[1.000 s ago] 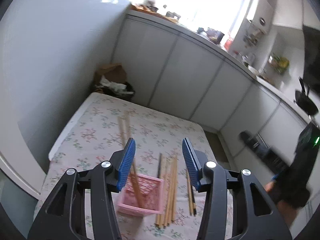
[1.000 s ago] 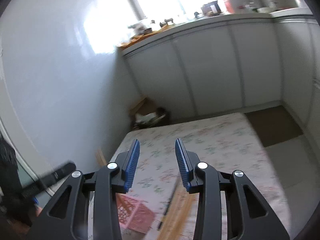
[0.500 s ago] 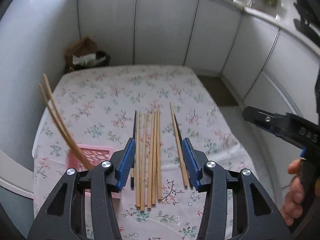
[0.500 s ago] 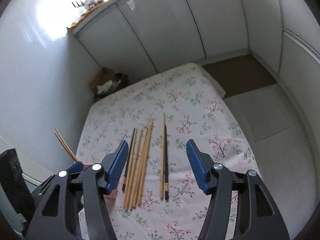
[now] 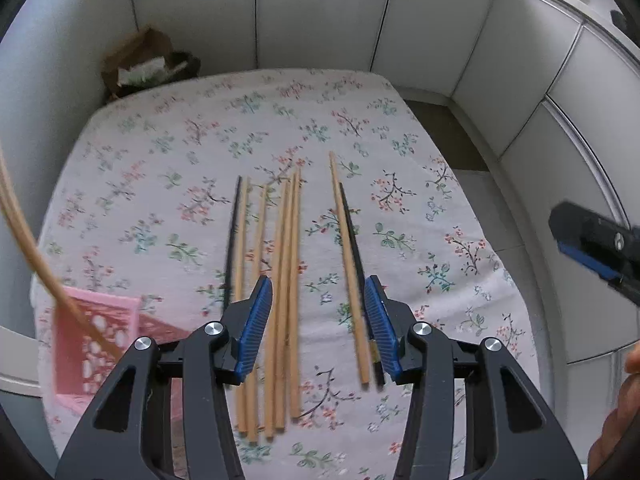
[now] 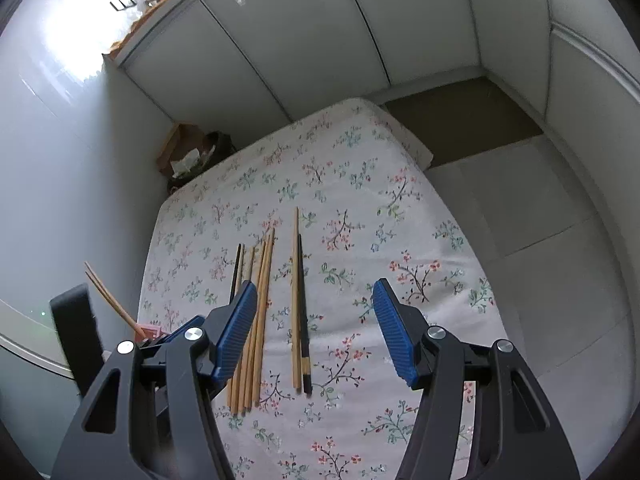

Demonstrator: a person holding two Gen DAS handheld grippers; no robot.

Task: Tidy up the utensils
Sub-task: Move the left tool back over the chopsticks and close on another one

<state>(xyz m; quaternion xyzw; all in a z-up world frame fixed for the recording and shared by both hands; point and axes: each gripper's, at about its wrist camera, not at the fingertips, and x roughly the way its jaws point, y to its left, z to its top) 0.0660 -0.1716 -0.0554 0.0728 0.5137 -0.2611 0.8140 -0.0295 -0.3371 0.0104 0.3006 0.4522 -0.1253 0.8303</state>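
Left wrist view looks down past the left gripper (image 5: 318,324), whose jaws stand wide apart and hold nothing. Between and just below them on the flowered tablecloth (image 5: 168,160) lies a bundle of wooden chopsticks (image 5: 286,280), running lengthwise away from the jaws, with one black chopstick (image 5: 232,240) along its left edge. Just inside the right jaw lies a separate pair (image 5: 348,264), one wooden and one black, side by side. Beyond the left jaw's outer side sits a pink basket (image 5: 92,344) with two wooden chopsticks (image 5: 24,236) leaning out of it. Right wrist view shows the right gripper (image 6: 316,334), jaws also wide apart and empty. The separate pair (image 6: 299,304) lies between its jaws, nearer the left one, while the bundle (image 6: 260,300) passes under the left jaw. The basket (image 6: 150,330) is mostly hidden behind that jaw.
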